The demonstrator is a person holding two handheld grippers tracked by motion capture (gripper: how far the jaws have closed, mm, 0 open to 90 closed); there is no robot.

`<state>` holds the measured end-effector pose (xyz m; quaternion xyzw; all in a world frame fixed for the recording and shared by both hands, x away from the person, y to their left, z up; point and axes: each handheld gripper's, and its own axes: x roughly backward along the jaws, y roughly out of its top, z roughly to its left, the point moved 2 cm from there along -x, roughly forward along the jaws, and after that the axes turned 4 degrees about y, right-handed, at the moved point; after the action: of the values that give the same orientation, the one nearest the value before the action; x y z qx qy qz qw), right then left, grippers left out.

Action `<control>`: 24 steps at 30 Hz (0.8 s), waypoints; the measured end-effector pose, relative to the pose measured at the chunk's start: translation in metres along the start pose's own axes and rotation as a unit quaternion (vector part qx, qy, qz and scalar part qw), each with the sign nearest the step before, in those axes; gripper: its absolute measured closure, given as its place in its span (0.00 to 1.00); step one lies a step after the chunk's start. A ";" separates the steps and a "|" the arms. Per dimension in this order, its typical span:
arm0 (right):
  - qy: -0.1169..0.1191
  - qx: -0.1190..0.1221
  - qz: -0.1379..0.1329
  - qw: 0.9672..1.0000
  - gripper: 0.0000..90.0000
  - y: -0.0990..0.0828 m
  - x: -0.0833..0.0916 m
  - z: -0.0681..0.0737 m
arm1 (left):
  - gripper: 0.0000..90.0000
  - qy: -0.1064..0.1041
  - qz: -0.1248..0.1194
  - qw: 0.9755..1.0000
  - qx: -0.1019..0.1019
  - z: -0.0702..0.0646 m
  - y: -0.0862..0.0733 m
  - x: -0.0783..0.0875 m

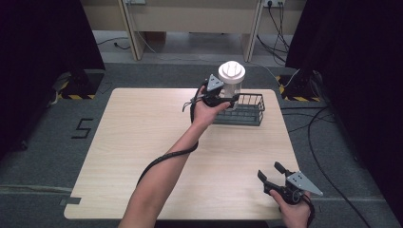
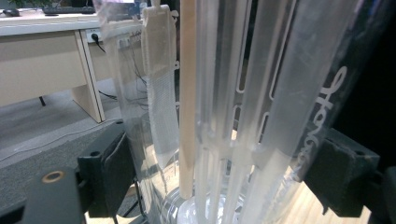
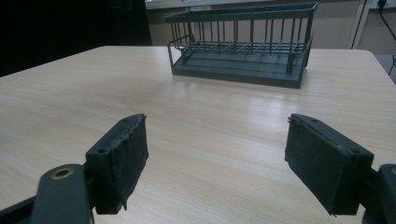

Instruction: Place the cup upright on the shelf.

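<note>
A clear ribbed plastic container (image 1: 231, 81) with a white round lid is held up over the left end of a dark wire basket (image 1: 249, 113) at the table's back right. My left gripper (image 1: 229, 99) is shut on the container's lower body. In the left gripper view the container (image 2: 243, 112) stands between the two black pads (image 2: 109, 172), with pale lettering on its right side. My right gripper (image 1: 269, 171) hovers open near the table's front right corner. In the right gripper view the gripper (image 3: 217, 158) has nothing between its jaws, and the basket (image 3: 238, 70) beyond holds nothing.
The light wooden table (image 1: 142, 142) is bare on its left and middle. Black curtains flank both sides. Cables (image 1: 328, 142) trail over the grey floor at the right. A desk (image 2: 42, 56) stands beyond the table.
</note>
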<state>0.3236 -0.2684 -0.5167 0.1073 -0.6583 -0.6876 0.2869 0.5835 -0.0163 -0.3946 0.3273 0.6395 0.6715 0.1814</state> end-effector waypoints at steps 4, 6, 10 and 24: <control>0.000 -0.001 0.000 1.000 0.24 0.000 0.000 0.000 | 0.20 0.002 0.000 1.000 -0.001 0.001 0.002 -0.004; 0.000 -0.001 -0.001 1.000 0.24 0.000 0.000 -0.001 | 0.20 0.003 0.001 1.000 0.000 0.003 0.003 -0.008; 0.001 -0.001 -0.001 1.000 0.24 0.000 0.000 0.000 | 0.20 0.007 0.007 1.000 0.000 0.004 0.001 -0.013; 0.001 -0.003 0.000 1.000 0.24 0.000 0.000 -0.001 | 0.20 0.018 0.020 1.000 0.014 0.010 -0.009 -0.034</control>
<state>0.3237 -0.2693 -0.5172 0.1076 -0.6561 -0.6893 0.2878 0.6132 -0.0298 -0.4105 0.3301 0.6457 0.6716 0.1515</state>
